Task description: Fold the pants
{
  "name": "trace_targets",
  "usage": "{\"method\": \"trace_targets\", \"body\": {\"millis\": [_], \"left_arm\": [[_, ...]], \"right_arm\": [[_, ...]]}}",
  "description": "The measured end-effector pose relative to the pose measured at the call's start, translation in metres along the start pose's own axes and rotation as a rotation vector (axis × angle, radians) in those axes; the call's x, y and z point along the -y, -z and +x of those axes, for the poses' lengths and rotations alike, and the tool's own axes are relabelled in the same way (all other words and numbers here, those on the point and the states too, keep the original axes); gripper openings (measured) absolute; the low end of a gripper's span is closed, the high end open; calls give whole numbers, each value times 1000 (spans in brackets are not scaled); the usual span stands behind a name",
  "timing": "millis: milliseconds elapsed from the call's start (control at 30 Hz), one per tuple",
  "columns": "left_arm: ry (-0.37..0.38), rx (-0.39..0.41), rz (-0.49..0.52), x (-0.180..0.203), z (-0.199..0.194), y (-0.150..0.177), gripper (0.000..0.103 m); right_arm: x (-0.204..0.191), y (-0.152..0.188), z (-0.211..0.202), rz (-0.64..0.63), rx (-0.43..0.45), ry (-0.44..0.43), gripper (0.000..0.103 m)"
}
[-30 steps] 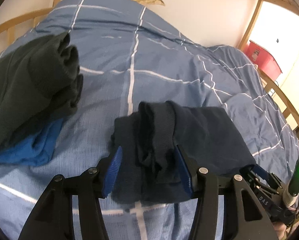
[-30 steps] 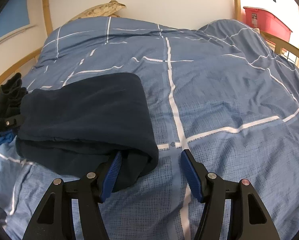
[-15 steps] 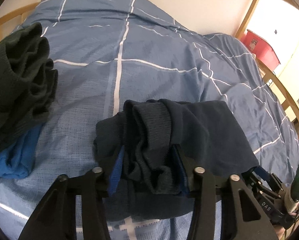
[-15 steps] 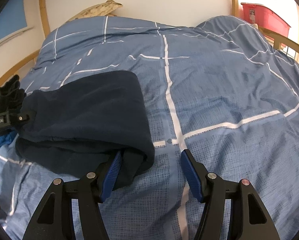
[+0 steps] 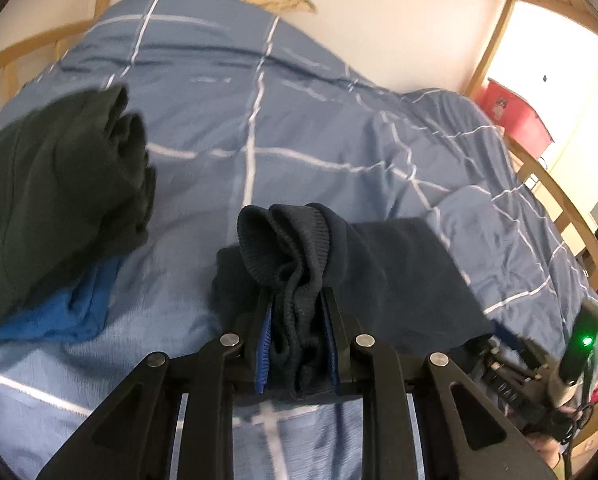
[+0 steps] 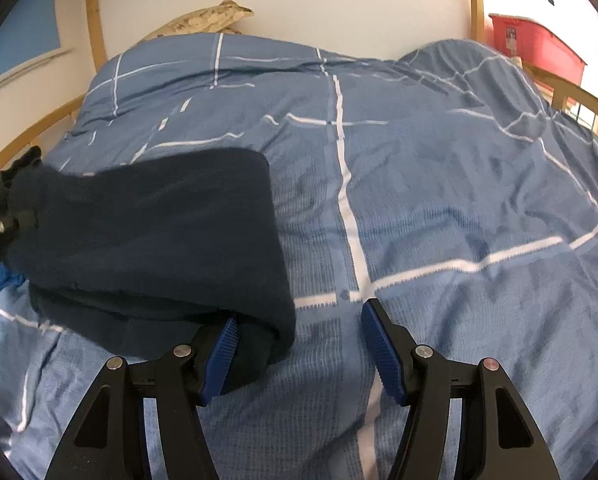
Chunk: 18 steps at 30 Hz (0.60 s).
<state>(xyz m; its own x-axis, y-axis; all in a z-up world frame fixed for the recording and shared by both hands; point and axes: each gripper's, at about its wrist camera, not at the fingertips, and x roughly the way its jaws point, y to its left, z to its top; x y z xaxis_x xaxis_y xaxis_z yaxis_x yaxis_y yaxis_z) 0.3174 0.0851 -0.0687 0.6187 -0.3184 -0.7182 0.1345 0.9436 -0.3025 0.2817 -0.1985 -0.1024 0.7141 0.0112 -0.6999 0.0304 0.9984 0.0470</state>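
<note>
Lying at far left on the checked blue duvet (image 5: 307, 128) is one heap of dark green knit clothes (image 5: 55, 200), with a bright blue garment (image 5: 55, 320) showing beneath it. Just right of it, the navy pants (image 5: 383, 280), soft and folded into a thick slab, are resting on the duvet. The left gripper (image 5: 297, 344) is closing its two ribbed blue pads on the bunched, ribbed waistband end, which is filling the gap between them. Further right, the right gripper (image 6: 297, 344) is standing with its jaws apart and unmoving, its left pad tucked under the pants' folded edge (image 6: 159, 256), the other over bare duvet (image 6: 459, 184). One red bin (image 6: 539, 48) is sitting beyond the curved wooden bed rail (image 6: 579, 96).
</note>
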Motion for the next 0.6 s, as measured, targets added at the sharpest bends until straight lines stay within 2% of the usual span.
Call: {"method": "trace_targets", "body": {"millis": [167, 233, 433, 500, 600], "left_arm": [[10, -28, -47, -12, 6, 13, 22], [13, -28, -49, -14, 8, 15, 22], [12, -28, -52, -17, 13, 17, 24], [5, -23, -47, -18, 12, 17, 28], [-38, -20, -52, -20, 9, 18, 45]], "right_arm": [[-2, -3, -6, -14, 35, 80, 57], [-2, -1, -5, -10, 19, 110, 56], [-4, 1, -2, -26, -22, 126, 56], [-5, 2, -3, -39, -33, 133, 56], [-6, 3, -4, -46, -65, 140, 61]]}}
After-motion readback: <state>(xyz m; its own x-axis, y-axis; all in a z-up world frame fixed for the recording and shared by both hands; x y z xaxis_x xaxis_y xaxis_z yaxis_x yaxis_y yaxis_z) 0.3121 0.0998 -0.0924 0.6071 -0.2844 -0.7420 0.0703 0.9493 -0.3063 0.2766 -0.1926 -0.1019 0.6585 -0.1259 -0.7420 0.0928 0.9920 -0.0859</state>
